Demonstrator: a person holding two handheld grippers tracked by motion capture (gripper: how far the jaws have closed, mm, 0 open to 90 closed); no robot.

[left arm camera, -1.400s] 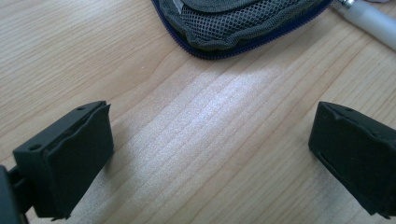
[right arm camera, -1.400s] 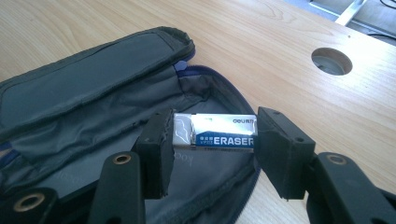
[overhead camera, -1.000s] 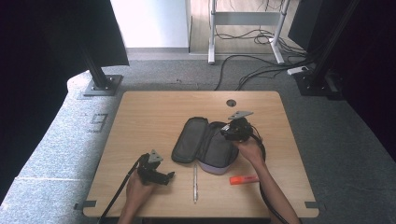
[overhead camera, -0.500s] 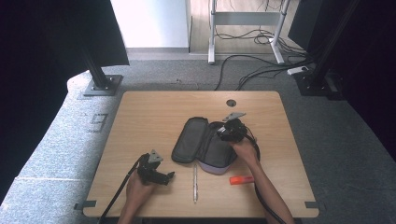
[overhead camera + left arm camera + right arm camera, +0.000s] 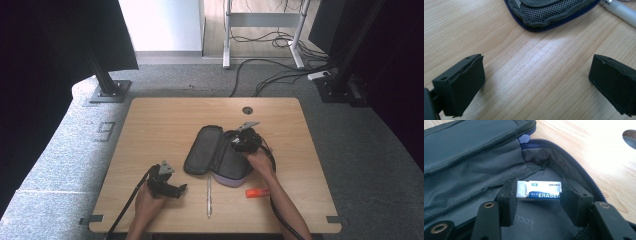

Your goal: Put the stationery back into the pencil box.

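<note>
- R gripper, centre of right gripper view: jaws clamp an eraser by its ends, inside the open pencil case.
- L gripper: jaws wide, nothing between, over bare table; case edge at frame top.
- Pen & orange item, prob. a marker, lower centre of high view.

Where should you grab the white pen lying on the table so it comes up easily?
Grip the pen around the middle of its barrel, coming straight down from above. It lies flat on the table, long and thin, with bare wood on both sides, so fingers can probably close across its narrow width without bumping the pencil case or the orange marker.
</note>
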